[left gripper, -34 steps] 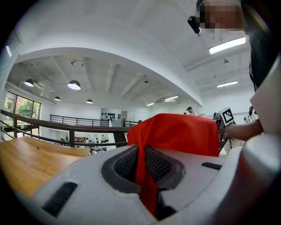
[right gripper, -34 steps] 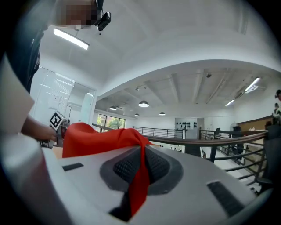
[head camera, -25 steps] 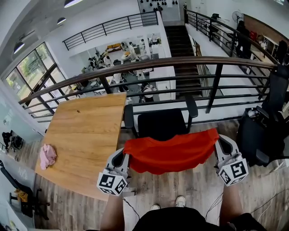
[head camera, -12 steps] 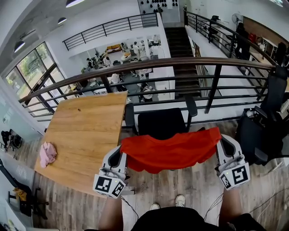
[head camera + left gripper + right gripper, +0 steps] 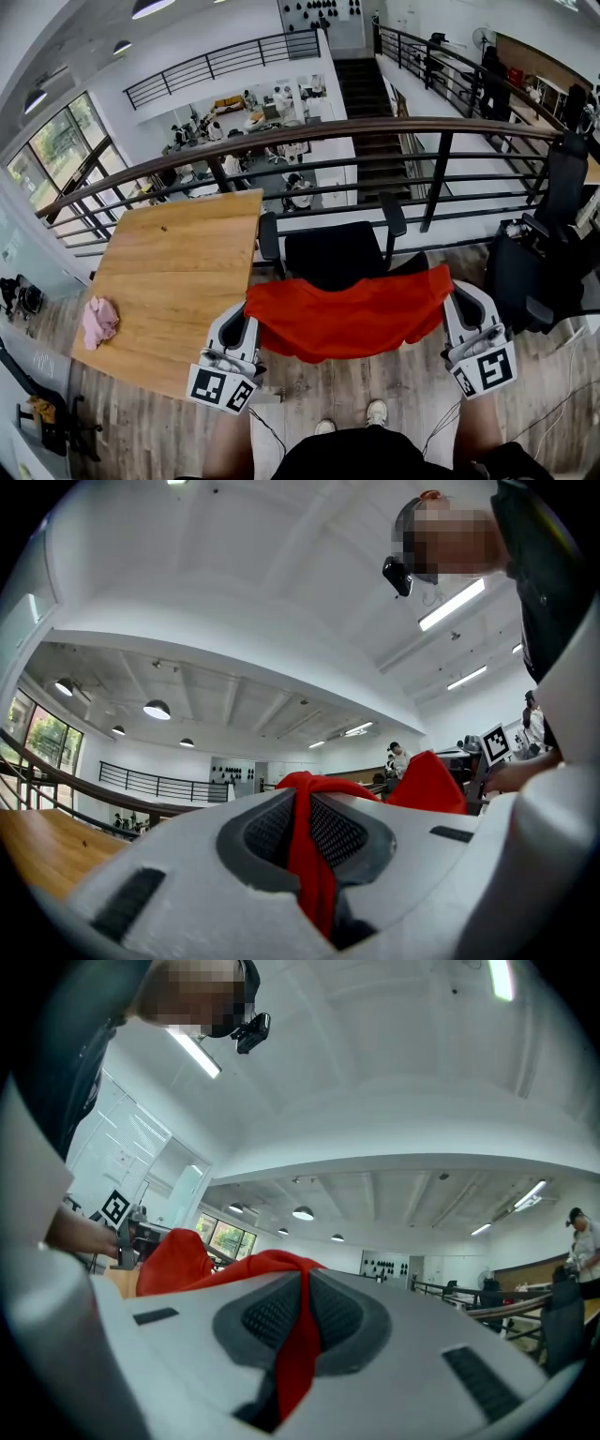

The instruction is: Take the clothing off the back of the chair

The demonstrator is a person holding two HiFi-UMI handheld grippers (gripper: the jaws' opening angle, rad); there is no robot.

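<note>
A red garment (image 5: 349,317) hangs stretched between my two grippers in the head view, in front of the black chair (image 5: 336,253). My left gripper (image 5: 249,317) is shut on the garment's left end, and the red cloth (image 5: 309,855) runs pinched between its jaws in the left gripper view. My right gripper (image 5: 452,302) is shut on the right end, with red cloth (image 5: 298,1340) squeezed between its jaws in the right gripper view. The garment sags in the middle and hides the chair's back. Both grippers tilt slightly upward.
A wooden table (image 5: 178,281) stands left of the chair with a pink cloth (image 5: 98,321) near its left edge. A dark railing (image 5: 375,131) runs behind the chair. Another black chair (image 5: 548,244) sits at the right. The person's feet (image 5: 375,412) stand on the wood floor.
Both grippers have risen with the red garment, which now hangs higher and a little nearer the person. The grips have not altered.
</note>
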